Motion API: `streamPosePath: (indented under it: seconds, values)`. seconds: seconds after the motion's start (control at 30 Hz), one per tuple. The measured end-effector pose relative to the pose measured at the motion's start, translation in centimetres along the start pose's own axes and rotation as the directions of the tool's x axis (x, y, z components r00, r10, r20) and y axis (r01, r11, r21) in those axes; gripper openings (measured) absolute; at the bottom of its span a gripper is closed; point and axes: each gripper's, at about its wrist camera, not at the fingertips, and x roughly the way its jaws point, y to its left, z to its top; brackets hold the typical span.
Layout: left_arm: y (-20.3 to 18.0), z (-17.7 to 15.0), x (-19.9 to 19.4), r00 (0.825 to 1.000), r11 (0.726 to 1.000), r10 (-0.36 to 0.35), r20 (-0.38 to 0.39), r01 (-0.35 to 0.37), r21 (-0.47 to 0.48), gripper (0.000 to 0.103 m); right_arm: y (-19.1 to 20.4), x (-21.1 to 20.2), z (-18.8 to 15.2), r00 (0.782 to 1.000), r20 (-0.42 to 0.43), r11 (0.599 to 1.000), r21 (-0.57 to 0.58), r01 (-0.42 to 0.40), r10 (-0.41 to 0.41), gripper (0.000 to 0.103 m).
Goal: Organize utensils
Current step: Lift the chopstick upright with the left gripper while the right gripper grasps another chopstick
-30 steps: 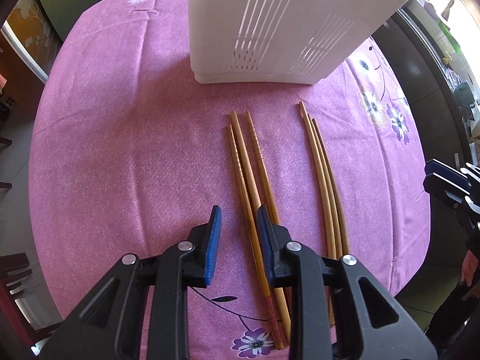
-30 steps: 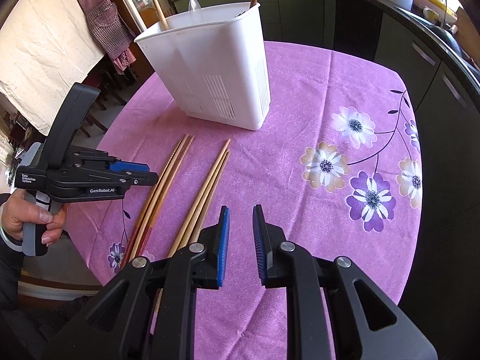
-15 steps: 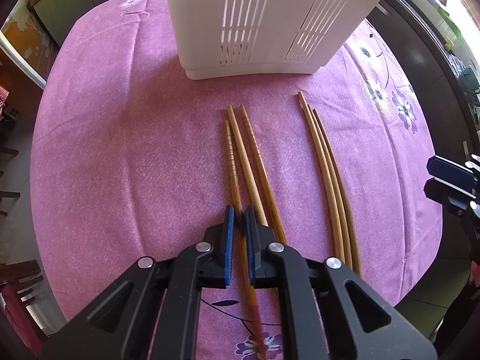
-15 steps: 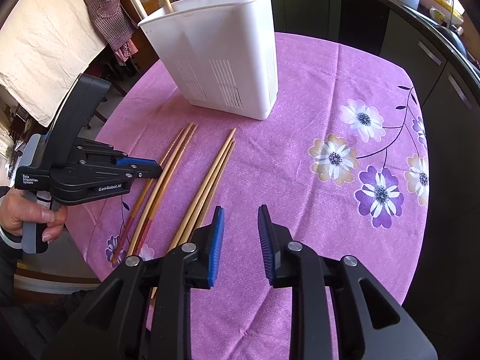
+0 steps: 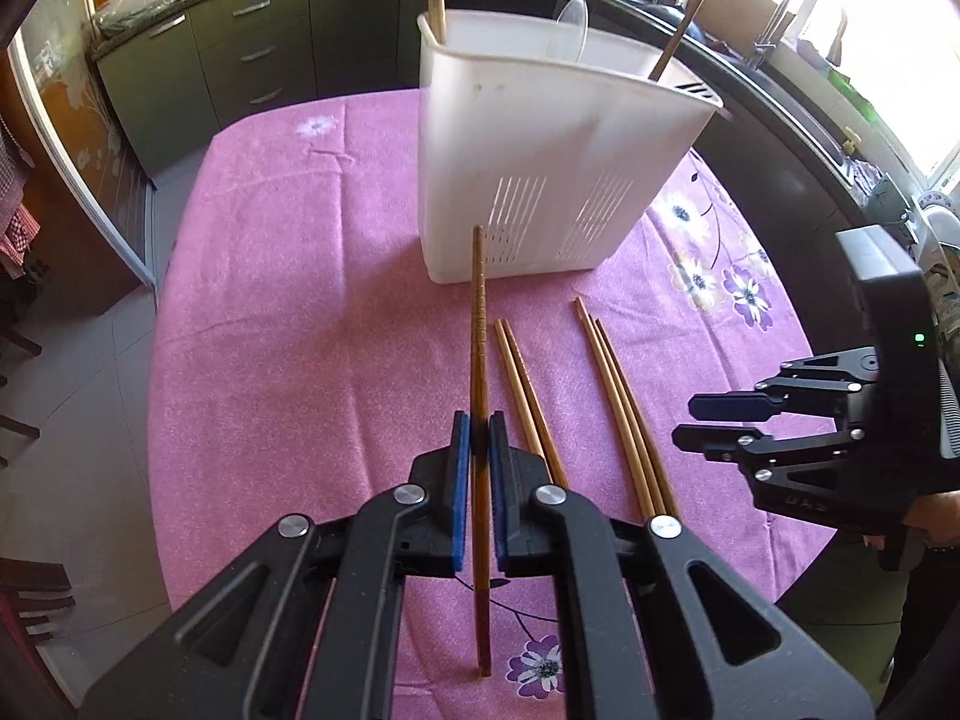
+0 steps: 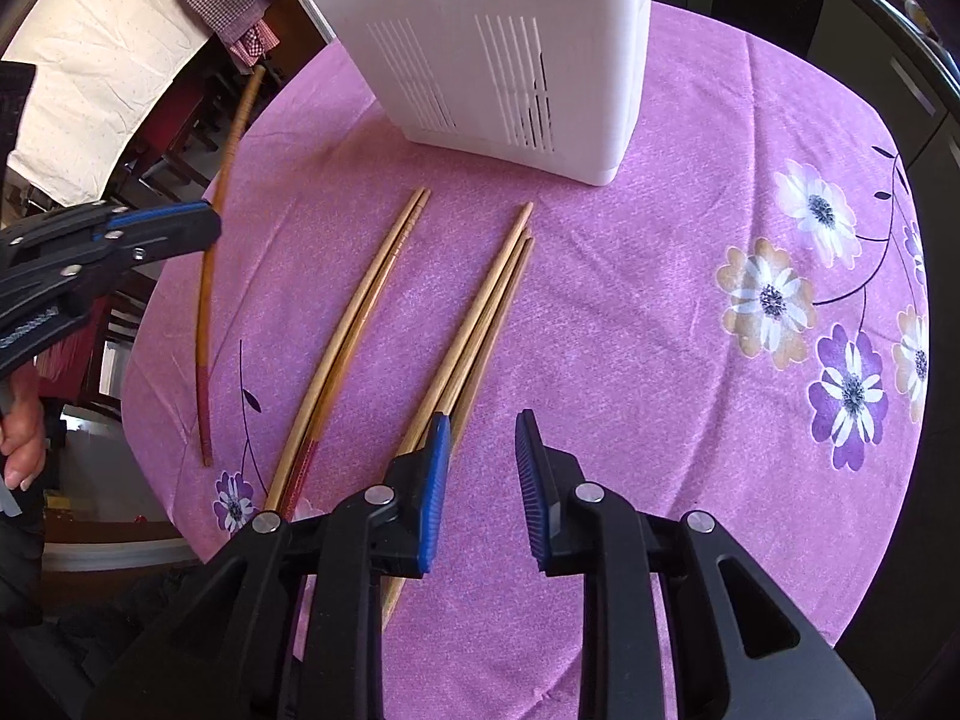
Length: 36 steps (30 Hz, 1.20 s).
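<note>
My left gripper (image 5: pixel 475 432) is shut on a dark brown chopstick (image 5: pixel 478 324) and holds it above the pink tablecloth, its tip pointing at the white utensil holder (image 5: pixel 540 168). The held chopstick (image 6: pixel 222 180) also shows at the left of the right wrist view. Two chopsticks (image 5: pixel 525 390) and three lighter ones (image 5: pixel 618 396) lie on the cloth. My right gripper (image 6: pixel 480 438) is open, low over the near ends of the three light chopsticks (image 6: pixel 480 312), beside the pair (image 6: pixel 360 312). The holder (image 6: pixel 498 42) stands behind them.
The round table (image 5: pixel 270 300) has a pink flowered cloth. The holder has a few utensils standing in it. Dark kitchen cabinets (image 5: pixel 252 36) and a counter with a sink (image 5: pixel 798 0) ring the far side. Chairs (image 6: pixel 180 138) stand at the left.
My left gripper has closed on one chopstick of the left group and lifted it off the cloth. My right gripper has opened wider and moved down toward the three light chopsticks.
</note>
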Motion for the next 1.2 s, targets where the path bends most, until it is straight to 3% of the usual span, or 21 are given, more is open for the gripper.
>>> streamPosePath:
  seconds: [0.27,0.43,0.83,1.07,1.2]
  values:
    - [0.8,-0.5,-3.2,0.996,1.000,-0.002,0.091,0.000,0.021,0.006,0.5,1.6,1.1,0.997,-0.055,0.999,-0.010,0.046,-0.046,0.014]
    - [1.1,-1.0,-4.6,0.989,0.999,0.006,0.144,-0.010,0.031,0.006,0.6,2.4,1.4,0.995,-0.078,0.998,-0.008,0.063,-0.063,0.014]
    - [1.0,-1.8,-5.8,0.982,0.998,0.002,0.187,-0.013,0.057,0.006,2.4,4.0,1.7,0.988,-0.109,0.994,-0.034,0.103,-0.106,0.014]
    - [0.8,-2.1,-6.0,0.980,0.997,0.012,0.198,-0.026,0.067,0.006,4.0,4.4,2.2,0.984,-0.072,0.985,-0.065,0.158,-0.163,0.010]
    - [1.0,-2.2,-6.0,0.980,0.998,0.013,0.201,-0.026,0.061,0.006,4.1,3.8,2.1,0.989,-0.037,0.989,-0.045,0.139,-0.141,0.007]
